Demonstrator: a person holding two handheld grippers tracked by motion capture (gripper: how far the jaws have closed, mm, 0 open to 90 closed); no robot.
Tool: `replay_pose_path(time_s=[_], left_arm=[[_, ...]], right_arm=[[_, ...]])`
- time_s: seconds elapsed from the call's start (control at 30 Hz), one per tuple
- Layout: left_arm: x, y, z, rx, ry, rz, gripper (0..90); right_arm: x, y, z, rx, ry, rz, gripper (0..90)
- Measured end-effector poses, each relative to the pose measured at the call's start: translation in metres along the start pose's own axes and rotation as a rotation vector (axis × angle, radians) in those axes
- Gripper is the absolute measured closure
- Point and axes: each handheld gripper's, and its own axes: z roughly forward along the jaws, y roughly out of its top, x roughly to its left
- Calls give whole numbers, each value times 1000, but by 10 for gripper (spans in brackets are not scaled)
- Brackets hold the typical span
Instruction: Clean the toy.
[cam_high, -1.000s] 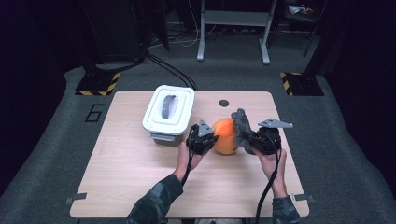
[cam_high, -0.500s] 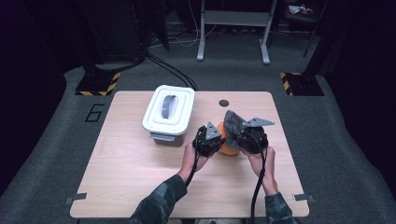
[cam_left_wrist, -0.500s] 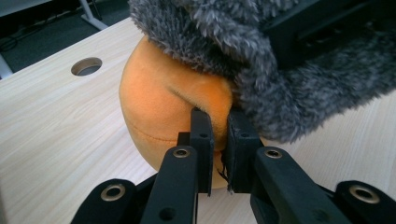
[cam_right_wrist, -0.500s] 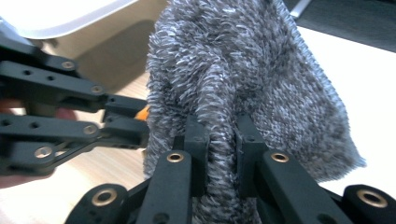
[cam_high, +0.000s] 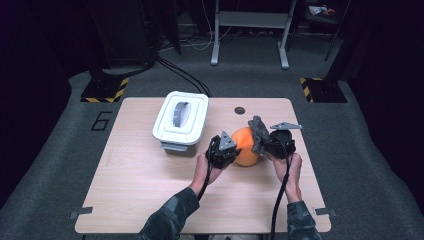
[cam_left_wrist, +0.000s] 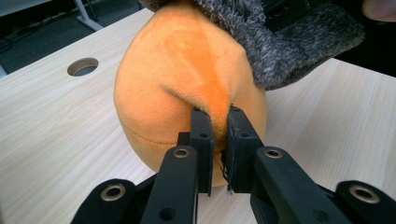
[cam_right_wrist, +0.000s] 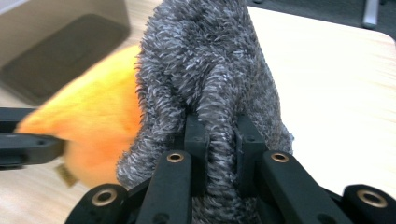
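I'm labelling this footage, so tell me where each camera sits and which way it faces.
High view: above the table's near side, looking forward and down on the table; forearms, both grippers.
Left gripper view: on the left gripper, facing the orange plush it pinches.
Right gripper view: on the right gripper, facing the grey fuzzy cloth it clamps.
Shared: plush and cloth.

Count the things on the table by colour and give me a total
Orange: 1, the plush toy
Grey: 1, the fuzzy cloth
White: 1, the lidded box
Total: 3

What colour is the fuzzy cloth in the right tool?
Mottled grey fuzzy cloth; clearest in the right gripper view.
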Motion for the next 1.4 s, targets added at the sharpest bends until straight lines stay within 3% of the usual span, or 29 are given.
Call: replay_pose_path(time_s=[0.13, 0.23, 0.4, 0.47, 0.6, 0.7, 0.9, 1.13, 1.4], left_arm=[[1, 0, 0, -2, 6, -3, 832], [1, 0, 0, -7, 9, -7, 831], [0, 0, 1, -7, 12, 1, 831], [0, 0, 1, -7, 13, 3, 831], [-1, 0, 1, 1, 8, 8, 831], [0, 0, 1, -4, 9, 3, 832], [-2, 0, 2, 0, 6, 15, 833], [0, -2, 1, 0, 5, 8, 833], [1, -3, 0, 2, 2, 8, 832]], right_arm=[[-6, -2, -4, -11, -4, 8, 791], [-2, -3, -15, -44, 27, -1, 790], [17, -3, -29, -76, 112, -42, 789], [27, -4, -28, -66, 147, -63, 789], [38, -4, -18, -44, 168, -89, 788], [39, -4, -15, -37, 163, -88, 789], [36, -1, -13, -33, 105, -108, 792], [23, 0, -6, -17, 47, -72, 793], [10, -3, 0, 0, 21, -44, 793]])
